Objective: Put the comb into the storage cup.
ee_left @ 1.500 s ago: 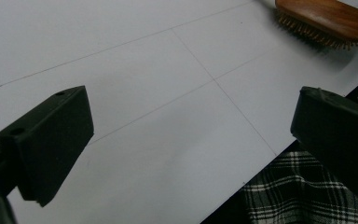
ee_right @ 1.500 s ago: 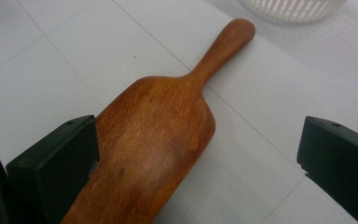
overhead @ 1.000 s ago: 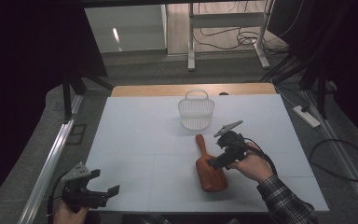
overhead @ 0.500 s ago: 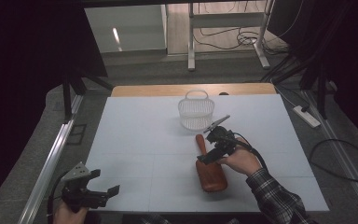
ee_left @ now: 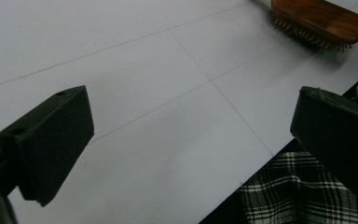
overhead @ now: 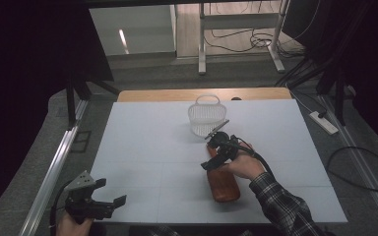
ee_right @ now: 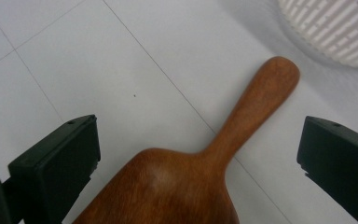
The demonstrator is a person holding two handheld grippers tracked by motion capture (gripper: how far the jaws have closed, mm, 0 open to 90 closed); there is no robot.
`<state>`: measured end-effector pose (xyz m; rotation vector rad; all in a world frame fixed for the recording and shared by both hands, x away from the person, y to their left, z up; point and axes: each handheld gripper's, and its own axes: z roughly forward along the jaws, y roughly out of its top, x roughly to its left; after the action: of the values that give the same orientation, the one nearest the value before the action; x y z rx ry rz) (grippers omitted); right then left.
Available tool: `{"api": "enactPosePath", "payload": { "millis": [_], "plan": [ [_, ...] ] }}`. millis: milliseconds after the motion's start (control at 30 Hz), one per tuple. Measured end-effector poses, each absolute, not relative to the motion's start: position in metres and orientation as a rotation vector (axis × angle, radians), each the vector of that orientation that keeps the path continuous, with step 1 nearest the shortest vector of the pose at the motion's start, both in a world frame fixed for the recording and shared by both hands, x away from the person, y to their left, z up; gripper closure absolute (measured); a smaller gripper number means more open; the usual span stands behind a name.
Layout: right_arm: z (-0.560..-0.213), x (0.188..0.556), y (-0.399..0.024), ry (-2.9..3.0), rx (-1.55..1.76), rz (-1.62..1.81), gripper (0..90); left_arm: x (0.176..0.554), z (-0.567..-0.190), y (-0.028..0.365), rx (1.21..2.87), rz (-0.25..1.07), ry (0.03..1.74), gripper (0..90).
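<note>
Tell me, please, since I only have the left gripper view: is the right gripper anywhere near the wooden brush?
Observer: Yes, the right gripper hovers over the wooden brush, jaws open either side of its neck.
Operator: Thank you. Does the brush have a handle?
Observer: It does, a rounded handle pointing toward a white basket.
Operator: Is the left gripper close to that basket?
Observer: No, the left gripper is at the table's near left edge, open, far from it.

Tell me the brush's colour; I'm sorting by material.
Reddish-brown wood, the brush; clearest in the right gripper view.
</note>
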<state>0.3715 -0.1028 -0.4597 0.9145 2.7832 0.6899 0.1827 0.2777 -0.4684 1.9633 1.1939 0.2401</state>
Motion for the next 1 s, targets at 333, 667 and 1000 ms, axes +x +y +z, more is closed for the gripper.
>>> {"api": "enactPosePath", "payload": {
  "millis": [333, 667, 1000],
  "plan": [
    [-0.467, 0.375, -0.085, 2.805, 0.863, 0.656, 0.0, 0.183, -0.469, 0.278, 1.962, 0.238, 1.193, 0.3],
    [-0.466, 0.369, -0.078, 2.828, 0.791, 0.665, 21.2, 0.183, -0.468, 0.278, 1.962, 0.237, 1.193, 0.4],
    [-0.464, 0.363, -0.074, 2.930, 0.686, 0.676, 73.3, 0.183, -0.468, 0.278, 1.968, 0.238, 1.192, 0.5]
  ]
}}
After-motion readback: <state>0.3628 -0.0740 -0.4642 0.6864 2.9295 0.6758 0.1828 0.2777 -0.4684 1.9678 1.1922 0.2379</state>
